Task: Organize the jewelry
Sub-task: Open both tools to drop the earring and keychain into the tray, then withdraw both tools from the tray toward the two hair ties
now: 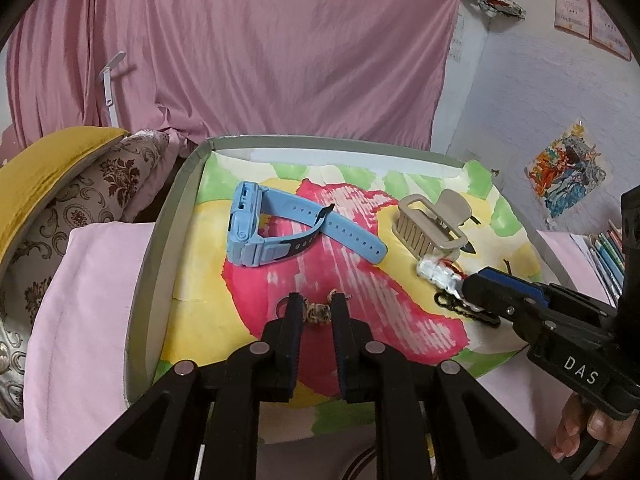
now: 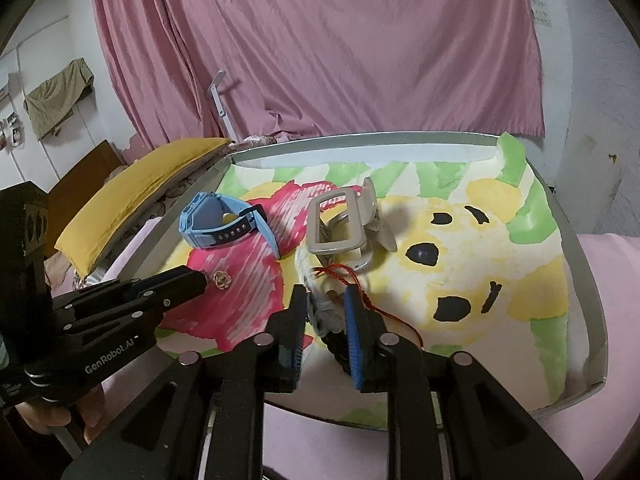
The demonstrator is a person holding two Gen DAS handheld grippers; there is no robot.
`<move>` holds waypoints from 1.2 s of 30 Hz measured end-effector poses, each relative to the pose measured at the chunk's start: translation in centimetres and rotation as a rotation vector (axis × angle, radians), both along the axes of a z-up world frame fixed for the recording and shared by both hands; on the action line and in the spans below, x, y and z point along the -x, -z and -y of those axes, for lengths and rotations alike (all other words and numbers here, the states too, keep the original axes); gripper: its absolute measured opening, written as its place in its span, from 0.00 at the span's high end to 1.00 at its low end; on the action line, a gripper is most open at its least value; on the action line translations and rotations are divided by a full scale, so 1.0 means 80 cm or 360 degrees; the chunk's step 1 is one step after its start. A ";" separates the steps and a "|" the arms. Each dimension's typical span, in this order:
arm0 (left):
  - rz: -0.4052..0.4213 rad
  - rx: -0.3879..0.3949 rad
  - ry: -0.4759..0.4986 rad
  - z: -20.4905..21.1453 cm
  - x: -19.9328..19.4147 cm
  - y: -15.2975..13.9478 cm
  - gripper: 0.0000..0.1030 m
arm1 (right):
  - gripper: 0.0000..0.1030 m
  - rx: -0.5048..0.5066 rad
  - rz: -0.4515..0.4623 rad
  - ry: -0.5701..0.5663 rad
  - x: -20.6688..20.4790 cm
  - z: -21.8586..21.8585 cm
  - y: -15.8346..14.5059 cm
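Note:
A grey-rimmed tray (image 1: 154,276) (image 2: 592,280) lined with a painted sheet holds the jewelry. A blue watch (image 1: 256,232) (image 2: 212,224) lies at its left and a beige hair claw (image 1: 428,224) (image 2: 340,224) at the back. My left gripper (image 1: 317,304) (image 2: 205,278) points down at a small brown woven ornament (image 1: 318,314) (image 2: 221,279). The ornament rests on the sheet at the fingertips, and the jaws stand narrowly apart. My right gripper (image 2: 326,302) (image 1: 470,286) straddles a white glossy charm (image 2: 322,314) (image 1: 436,272) with a red cord (image 2: 384,312) and a black chain (image 1: 460,310); its pads stand slightly off it.
A yellow cushion (image 1: 52,168) (image 2: 140,184) and patterned pillows lie left of the tray. Pink bedding (image 1: 80,320) surrounds it, and a pink curtain (image 2: 320,40) hangs behind. Books (image 1: 608,252) stand at the right. A person's fingers (image 1: 580,432) (image 2: 92,420) hold the grippers.

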State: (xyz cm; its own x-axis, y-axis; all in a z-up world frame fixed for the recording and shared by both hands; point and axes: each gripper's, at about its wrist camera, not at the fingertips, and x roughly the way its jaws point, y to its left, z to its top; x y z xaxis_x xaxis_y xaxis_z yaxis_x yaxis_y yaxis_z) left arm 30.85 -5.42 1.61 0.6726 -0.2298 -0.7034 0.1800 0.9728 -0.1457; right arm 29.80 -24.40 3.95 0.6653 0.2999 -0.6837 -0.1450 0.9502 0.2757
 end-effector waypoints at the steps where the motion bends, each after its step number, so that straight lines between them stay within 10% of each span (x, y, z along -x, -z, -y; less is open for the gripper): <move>1: 0.0009 0.0010 -0.0001 -0.001 0.001 -0.001 0.81 | 0.76 -0.0004 0.0005 0.0004 0.002 0.001 -0.001; 9: 0.0139 0.0085 -0.0035 -0.016 0.017 -0.016 0.62 | 0.55 0.0001 0.0191 0.0050 0.026 0.007 -0.018; 20: 0.0456 0.0211 -0.0165 -0.048 0.080 -0.054 0.06 | 0.15 -0.0098 0.0574 0.0206 0.094 0.032 -0.062; 36: 0.0630 0.0139 -0.0139 -0.053 0.182 -0.070 0.00 | 0.02 -0.0014 0.0740 0.0107 0.200 0.029 -0.088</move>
